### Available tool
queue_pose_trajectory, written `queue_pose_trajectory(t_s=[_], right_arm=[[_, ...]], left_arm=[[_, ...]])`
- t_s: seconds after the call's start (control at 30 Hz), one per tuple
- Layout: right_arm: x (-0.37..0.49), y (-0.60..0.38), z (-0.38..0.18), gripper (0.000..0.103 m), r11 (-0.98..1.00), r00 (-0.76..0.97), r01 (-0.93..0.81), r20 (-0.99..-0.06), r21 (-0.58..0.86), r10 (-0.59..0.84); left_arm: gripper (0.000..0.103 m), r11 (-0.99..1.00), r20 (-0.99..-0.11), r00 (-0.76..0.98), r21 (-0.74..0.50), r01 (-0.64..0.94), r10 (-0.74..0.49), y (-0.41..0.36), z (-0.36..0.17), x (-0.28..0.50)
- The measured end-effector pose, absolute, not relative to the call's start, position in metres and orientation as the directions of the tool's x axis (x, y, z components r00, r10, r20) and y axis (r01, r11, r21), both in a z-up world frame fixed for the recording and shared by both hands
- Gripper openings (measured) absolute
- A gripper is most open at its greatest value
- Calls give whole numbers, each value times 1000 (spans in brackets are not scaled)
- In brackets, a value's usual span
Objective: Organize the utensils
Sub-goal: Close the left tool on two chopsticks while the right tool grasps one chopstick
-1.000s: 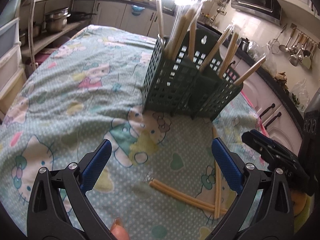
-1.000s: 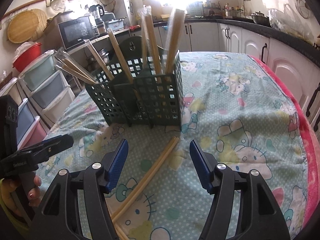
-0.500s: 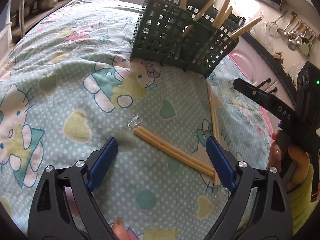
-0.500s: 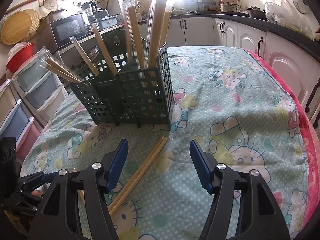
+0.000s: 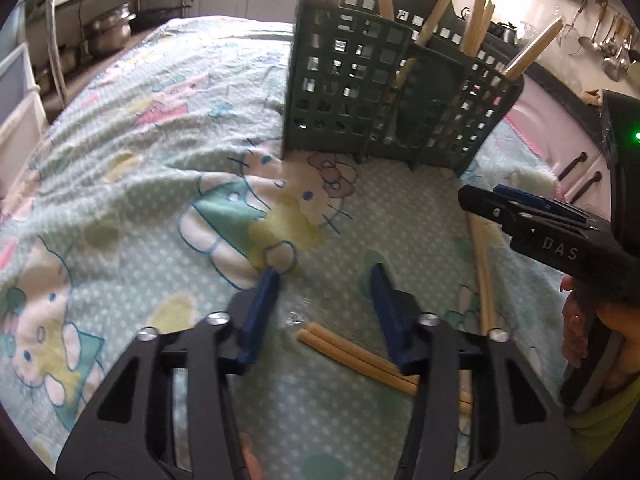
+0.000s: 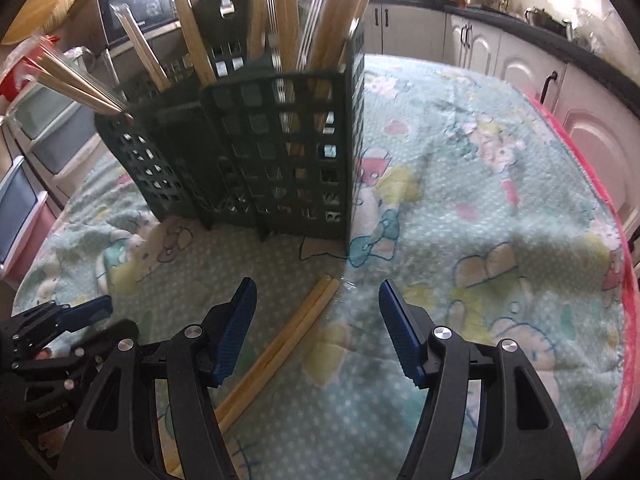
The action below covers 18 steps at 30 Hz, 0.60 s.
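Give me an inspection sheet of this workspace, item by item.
Surface: table under a cartoon-print cloth, wrinkled.
Job's things: green caddy upright, holding wrapped chopsticks; one chopstick pair and a second pair lie flat on the cloth.
Clutter: nothing seen.
Grippers: left gripper closing around the first pair's end, pads not touching; right gripper open, straddling the second pair.
Cables: nothing seen.
Surroundings: kitchen cabinets, microwave, storage drawers.
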State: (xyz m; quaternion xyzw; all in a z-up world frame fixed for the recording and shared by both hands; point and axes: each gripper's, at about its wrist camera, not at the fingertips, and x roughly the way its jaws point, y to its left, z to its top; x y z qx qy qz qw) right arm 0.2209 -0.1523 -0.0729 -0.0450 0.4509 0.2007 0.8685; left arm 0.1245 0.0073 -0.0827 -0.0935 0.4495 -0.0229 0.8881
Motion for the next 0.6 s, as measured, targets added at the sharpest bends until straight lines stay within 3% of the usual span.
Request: queue_pose_trajectory(t_s=[0.17, 0.23, 0.33, 0.4, 0.6], right_arm=[[226, -148, -84, 46, 924, 510, -369, -810, 97, 289], [224, -149, -84, 28, 925, 517, -367, -805, 98, 290], [222, -155, -82, 15, 920, 515, -369, -795, 132, 321], [221, -161, -78, 9, 917, 520, -364, -781, 164, 346], [215, -183, -63, 6, 910, 550, -341, -735, 236, 396]], left_arm=[[16, 982, -789, 605, -180, -60, -108, 16, -83, 125], [8, 980, -786, 608, -190, -61, -115, 19, -82, 126], [1, 972, -776, 613, -230, -57, -147, 28, -78, 124], [1, 963, -767, 618, -263, -54, -175, 31, -74, 125], [0, 948, -733, 642, -318, -29, -226, 33, -55, 126]])
